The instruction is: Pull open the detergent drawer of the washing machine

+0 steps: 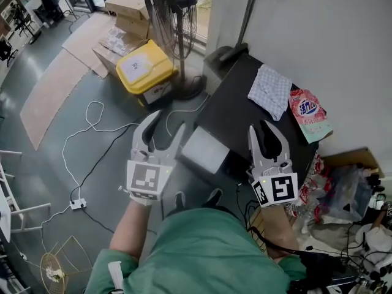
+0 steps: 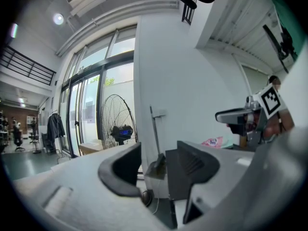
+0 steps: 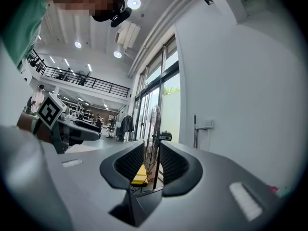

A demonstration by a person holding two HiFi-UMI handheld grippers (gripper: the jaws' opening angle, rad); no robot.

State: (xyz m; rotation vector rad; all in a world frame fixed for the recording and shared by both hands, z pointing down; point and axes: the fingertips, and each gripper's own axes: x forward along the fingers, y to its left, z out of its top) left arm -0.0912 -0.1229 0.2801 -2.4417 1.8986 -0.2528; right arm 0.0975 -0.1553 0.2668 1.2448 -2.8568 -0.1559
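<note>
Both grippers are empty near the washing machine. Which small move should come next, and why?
Probably lower the left gripper toward the pale block at the near corner of the washing machine. Both it and the right gripper stand open and empty, touching nothing, so no pull can begin yet. Whether that block is the drawer I cannot tell.

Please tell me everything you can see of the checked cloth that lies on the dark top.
The checked cloth is a small piece of pale fabric with a fine blue-grey check. It lies spread out but a little rumpled on the dark top, close to the white wall. Its right corner reaches the pink pouch. Nothing lies on it.
</note>
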